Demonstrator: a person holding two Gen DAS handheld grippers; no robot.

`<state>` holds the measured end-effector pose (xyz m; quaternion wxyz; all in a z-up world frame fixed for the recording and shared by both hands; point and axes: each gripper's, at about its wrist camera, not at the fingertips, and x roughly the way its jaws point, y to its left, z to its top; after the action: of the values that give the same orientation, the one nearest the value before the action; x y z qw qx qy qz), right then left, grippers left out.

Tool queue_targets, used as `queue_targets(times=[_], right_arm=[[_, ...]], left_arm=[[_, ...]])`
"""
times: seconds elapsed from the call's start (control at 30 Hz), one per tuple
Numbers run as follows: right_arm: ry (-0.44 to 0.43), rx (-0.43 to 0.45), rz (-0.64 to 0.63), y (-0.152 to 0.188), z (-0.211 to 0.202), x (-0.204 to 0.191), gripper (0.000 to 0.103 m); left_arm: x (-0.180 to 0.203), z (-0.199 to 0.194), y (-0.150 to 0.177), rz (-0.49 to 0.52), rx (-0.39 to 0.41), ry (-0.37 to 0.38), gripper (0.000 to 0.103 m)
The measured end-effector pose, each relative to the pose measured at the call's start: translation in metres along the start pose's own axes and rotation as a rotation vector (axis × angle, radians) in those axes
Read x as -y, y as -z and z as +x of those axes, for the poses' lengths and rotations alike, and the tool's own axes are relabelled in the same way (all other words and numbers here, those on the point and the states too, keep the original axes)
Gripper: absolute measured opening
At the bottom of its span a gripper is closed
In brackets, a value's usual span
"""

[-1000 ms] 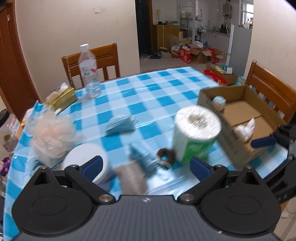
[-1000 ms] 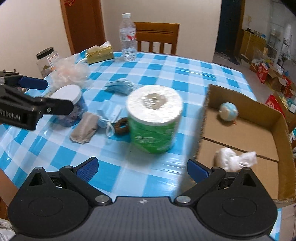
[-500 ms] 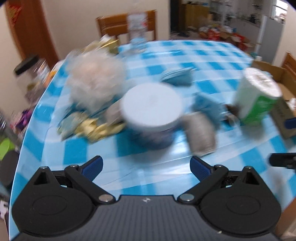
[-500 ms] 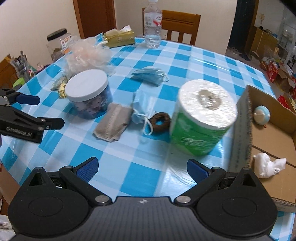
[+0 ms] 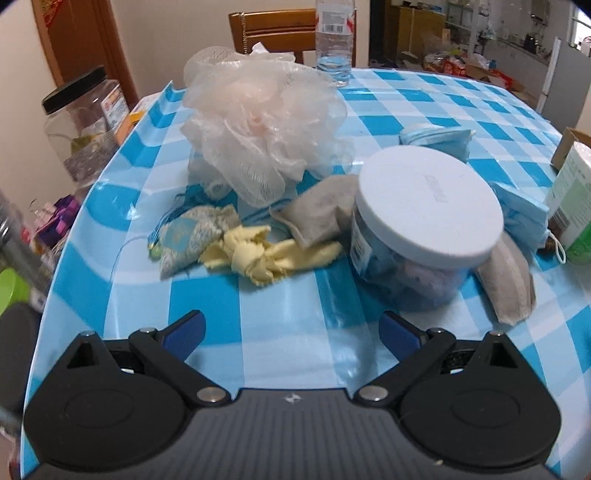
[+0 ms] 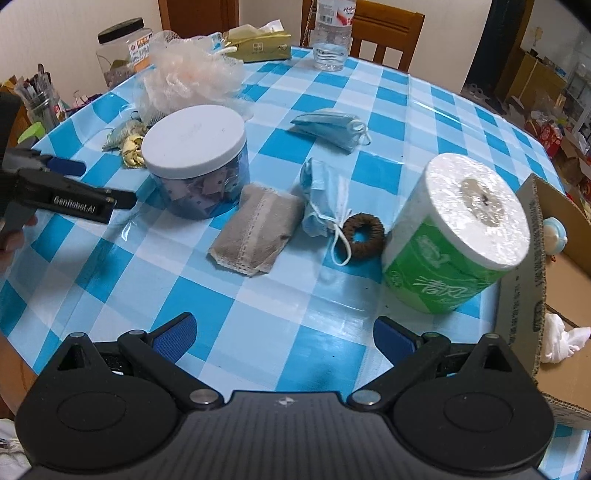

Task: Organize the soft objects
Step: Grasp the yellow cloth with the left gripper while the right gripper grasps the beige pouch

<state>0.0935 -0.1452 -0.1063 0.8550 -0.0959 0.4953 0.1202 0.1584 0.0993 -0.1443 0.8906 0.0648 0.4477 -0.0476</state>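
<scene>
My left gripper is open and empty over the table's left edge, short of a yellow rag, a patterned sachet and a pale pink bath pouf. A grey sock lies behind a white-lidded jar. My right gripper is open and empty above the tablecloth. Ahead of it lie a grey lace-trimmed cloth, a crumpled blue mask, a brown hair tie, a folded blue mask and a toilet roll. The left gripper shows at the left.
An open cardboard box at the right holds a white wad and a small blue ball. A water bottle, a gold tissue pack, a plastic jar and wooden chairs ring the far side.
The left gripper has swung left and come closer to the pouf, rag and jar. The right gripper has also turned left, so the box has slid toward the right edge.
</scene>
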Motion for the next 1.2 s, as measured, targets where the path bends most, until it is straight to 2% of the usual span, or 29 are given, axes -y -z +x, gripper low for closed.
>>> queue_targets(times=[0.17,0.37,0.63,0.93,1.03,1.1,1.17,1.2], right_arm=[[0.004,-0.019,0.013,-0.004,0.008,-0.006,0.103],[-0.005,-0.040,0.032,-0.004,0.017,-0.008,0.103],[-0.046,-0.038,0.049,-0.003,0.038,-0.011,0.103],[-0.054,-0.036,0.042,-0.009,0.053,-0.022,0.103],[-0.054,-0.037,0.031,-0.009,0.056,-0.024,0.103],[-0.052,-0.037,0.028,-0.011,0.058,-0.025,0.103],[-0.051,-0.031,0.024,-0.012,0.059,-0.026,0.103],[-0.051,-0.030,0.023,-0.013,0.059,-0.026,0.103]], left_arm=[[-0.004,0.013,-0.013,0.031,0.016,-0.002,0.096],[-0.012,0.027,-0.017,0.029,0.013,-0.005,0.084],[-0.019,0.034,-0.019,0.032,0.027,0.032,0.085],[-0.026,0.041,-0.021,-0.007,0.046,0.065,0.084],[-0.028,0.040,-0.022,-0.009,0.067,0.063,0.071],[-0.030,0.039,-0.023,-0.021,0.074,0.058,0.053],[-0.031,0.037,-0.024,-0.023,0.076,0.055,0.042],[-0.032,0.036,-0.024,-0.026,0.072,0.056,0.041]])
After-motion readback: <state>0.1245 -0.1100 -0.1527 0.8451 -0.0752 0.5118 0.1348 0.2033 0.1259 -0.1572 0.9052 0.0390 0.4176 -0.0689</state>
